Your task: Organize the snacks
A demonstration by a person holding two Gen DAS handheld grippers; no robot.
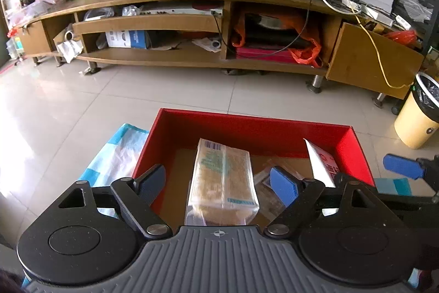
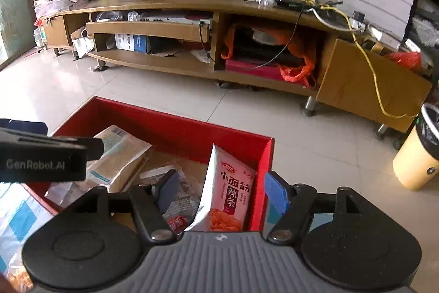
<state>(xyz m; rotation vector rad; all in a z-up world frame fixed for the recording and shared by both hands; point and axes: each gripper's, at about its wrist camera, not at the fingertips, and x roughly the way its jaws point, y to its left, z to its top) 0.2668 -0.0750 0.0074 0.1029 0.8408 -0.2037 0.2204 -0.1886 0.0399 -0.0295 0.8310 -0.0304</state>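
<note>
- The red box [image 1: 255, 128] sat on the floor, near the long wooden TV stand [image 1: 192, 56].
- The left gripper [image 1: 219, 183] hung over the box with its fingers spread wide – it held nothing.
- A clear pack of brown crackers [image 1: 223, 183] lay in the box between those fingers, touching neither one.
- The right gripper [image 2: 222, 191] was spread wide too, and it held nothing.
- A white snack bag [image 2: 227, 191] with red writing stood tall between its fingers, leaning on the box's right wall.
- More flat little packs [image 2: 181, 199] lay on the bottom of the box.
- A blue and white bag [image 1: 115, 155] lay on the floor, just beside the box – on its left.
- A yellow bin [image 1: 417, 117] stood well apart, off to the right.
</note>
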